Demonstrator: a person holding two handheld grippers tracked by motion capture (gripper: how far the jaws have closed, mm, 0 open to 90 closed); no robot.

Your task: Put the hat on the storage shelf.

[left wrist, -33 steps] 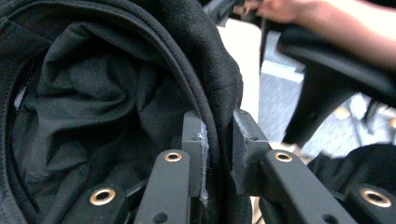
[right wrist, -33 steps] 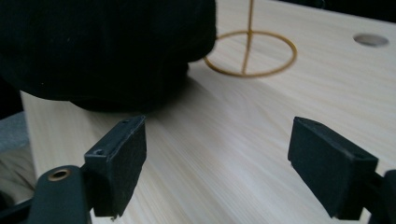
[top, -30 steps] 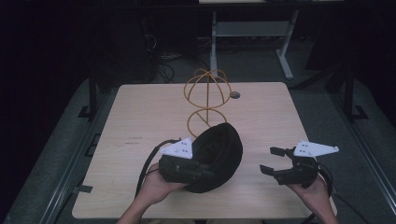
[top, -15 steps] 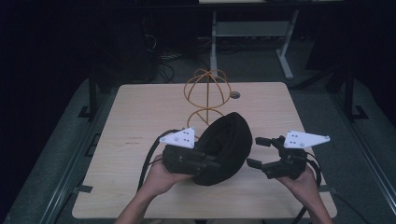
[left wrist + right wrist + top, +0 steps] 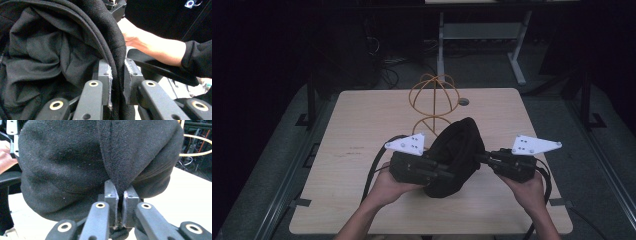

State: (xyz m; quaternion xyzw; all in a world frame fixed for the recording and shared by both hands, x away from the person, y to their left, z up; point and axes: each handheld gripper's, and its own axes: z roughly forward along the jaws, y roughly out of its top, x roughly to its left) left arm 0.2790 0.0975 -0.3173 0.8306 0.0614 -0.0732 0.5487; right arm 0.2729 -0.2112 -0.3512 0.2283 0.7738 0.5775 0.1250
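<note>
A black knit hat hangs above the table's front middle, held between both grippers. My left gripper is shut on the hat's rim at its left side; in the left gripper view the rim is pinched between the pads, with the dark lining showing. My right gripper is shut on the hat's edge at its right; in the right gripper view a fold of the hat runs down between the pads. An orange wire hat stand rises just behind the hat.
The light wooden table has a small grey grommet near its far edge. Grey desk legs and cables stand on the dark floor beyond. Metal rails flank the table on both sides.
My right gripper moved left from open air and closed on the hat's right edge. The hat has lifted and turned more upright between both grippers.
</note>
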